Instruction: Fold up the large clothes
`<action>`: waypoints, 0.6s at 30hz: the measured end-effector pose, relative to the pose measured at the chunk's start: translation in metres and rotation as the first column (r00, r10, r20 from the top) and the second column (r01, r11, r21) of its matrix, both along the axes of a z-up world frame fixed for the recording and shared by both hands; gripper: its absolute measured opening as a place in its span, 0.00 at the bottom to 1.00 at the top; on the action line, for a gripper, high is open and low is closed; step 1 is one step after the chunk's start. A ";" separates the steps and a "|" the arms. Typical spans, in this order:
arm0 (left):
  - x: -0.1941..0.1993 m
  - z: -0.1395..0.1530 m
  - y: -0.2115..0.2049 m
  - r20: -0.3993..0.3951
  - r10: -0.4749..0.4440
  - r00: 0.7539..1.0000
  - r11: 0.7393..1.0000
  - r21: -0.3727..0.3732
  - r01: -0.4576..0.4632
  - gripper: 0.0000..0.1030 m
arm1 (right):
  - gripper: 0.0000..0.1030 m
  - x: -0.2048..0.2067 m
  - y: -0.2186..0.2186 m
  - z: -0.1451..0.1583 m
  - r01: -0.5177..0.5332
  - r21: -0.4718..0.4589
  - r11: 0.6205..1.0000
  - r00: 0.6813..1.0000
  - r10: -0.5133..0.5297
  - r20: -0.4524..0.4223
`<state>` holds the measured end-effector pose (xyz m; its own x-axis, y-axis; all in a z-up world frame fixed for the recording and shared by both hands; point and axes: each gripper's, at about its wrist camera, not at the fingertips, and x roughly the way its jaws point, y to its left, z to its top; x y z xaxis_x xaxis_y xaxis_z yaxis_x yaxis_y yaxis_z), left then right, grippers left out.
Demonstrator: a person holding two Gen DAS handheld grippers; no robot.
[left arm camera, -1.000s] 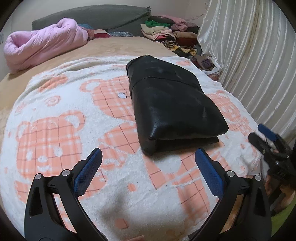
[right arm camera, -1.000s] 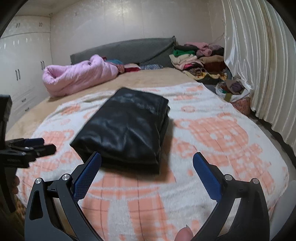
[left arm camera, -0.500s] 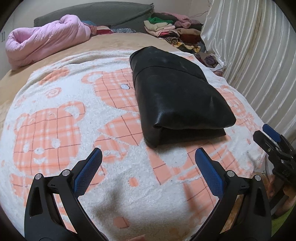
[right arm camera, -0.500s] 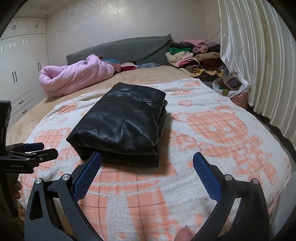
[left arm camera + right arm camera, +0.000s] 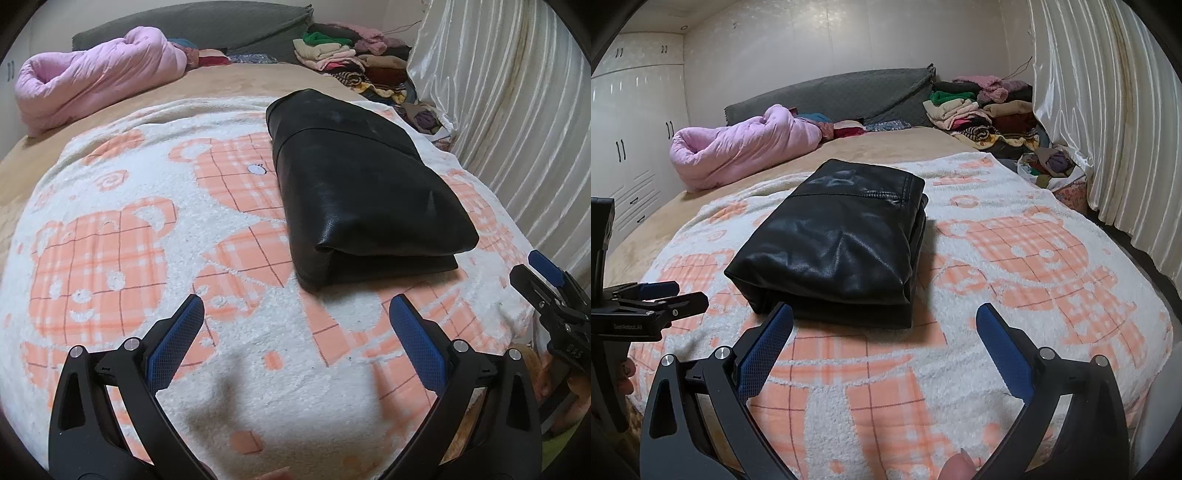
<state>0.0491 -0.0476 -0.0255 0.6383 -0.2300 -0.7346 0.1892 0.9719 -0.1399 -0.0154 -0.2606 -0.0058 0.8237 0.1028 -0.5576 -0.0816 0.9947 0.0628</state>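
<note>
A black leather jacket [image 5: 362, 192] lies folded into a thick rectangle on the white blanket with orange bears [image 5: 122, 206]. It also fills the middle of the right wrist view [image 5: 834, 243]. My left gripper [image 5: 295, 325] hovers open over the blanket, short of the jacket's near edge, with nothing between its fingers. My right gripper [image 5: 884, 332] is open too, just in front of the folded bundle, its left fingertip close to the jacket's near corner. Each gripper shows at the edge of the other's view: the right one [image 5: 546, 284] and the left one [image 5: 657, 295].
A pink quilt [image 5: 738, 147] is rolled up at the far left of the bed. A heap of folded clothes [image 5: 979, 107] sits at the far right by the grey headboard [image 5: 831, 96]. A white curtain [image 5: 1108, 110] hangs along the right side; white wardrobes [image 5: 631, 129] stand left.
Both grippers have shifted slightly relative to the bed, and the jacket sits a little closer in the right wrist view. The jacket itself has not moved. Both stay open.
</note>
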 end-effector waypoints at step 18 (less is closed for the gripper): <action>0.000 0.000 -0.003 -0.001 0.007 1.000 1.000 0.016 -0.007 0.91 | 0.96 0.001 0.002 0.000 -0.006 0.006 1.000 1.000 0.006 -0.003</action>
